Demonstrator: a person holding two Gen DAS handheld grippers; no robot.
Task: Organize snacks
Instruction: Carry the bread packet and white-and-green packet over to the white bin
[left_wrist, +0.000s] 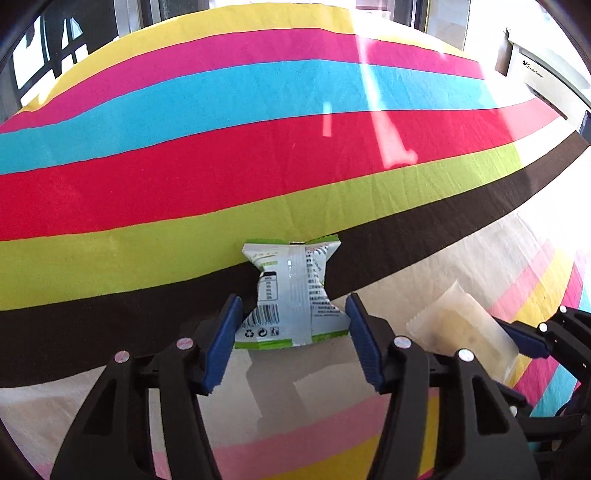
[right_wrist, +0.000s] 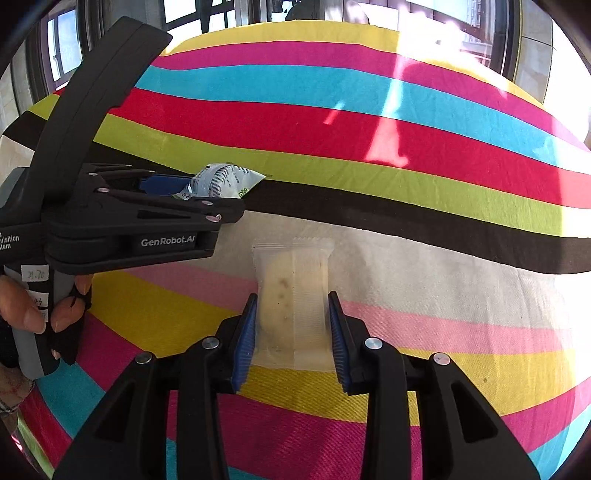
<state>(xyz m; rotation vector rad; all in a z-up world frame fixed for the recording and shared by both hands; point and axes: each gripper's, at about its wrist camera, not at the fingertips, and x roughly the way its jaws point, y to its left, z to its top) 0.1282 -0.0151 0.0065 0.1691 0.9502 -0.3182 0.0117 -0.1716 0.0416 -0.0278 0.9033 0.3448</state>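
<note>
A green-and-white snack packet (left_wrist: 291, 288) sits between the blue pads of my left gripper (left_wrist: 293, 299), which is shut on its lower half. The packet is pinched into a waist and casts a shadow on the cloth below. In the right wrist view the same packet (right_wrist: 221, 179) sticks out of the left gripper (right_wrist: 214, 197) at the left. My right gripper (right_wrist: 292, 299) is shut on a clear packet with a pale round pastry (right_wrist: 291, 273). That pastry packet (left_wrist: 461, 325) also shows at the right of the left wrist view, against one right gripper pad (left_wrist: 528, 341).
A cloth with broad coloured stripes (left_wrist: 258, 166) covers the whole table. A person's hand (right_wrist: 22, 306) grips the left tool's handle. A white appliance (left_wrist: 535, 70) stands past the far right edge. Windows line the back, and sun patches fall on the red stripe.
</note>
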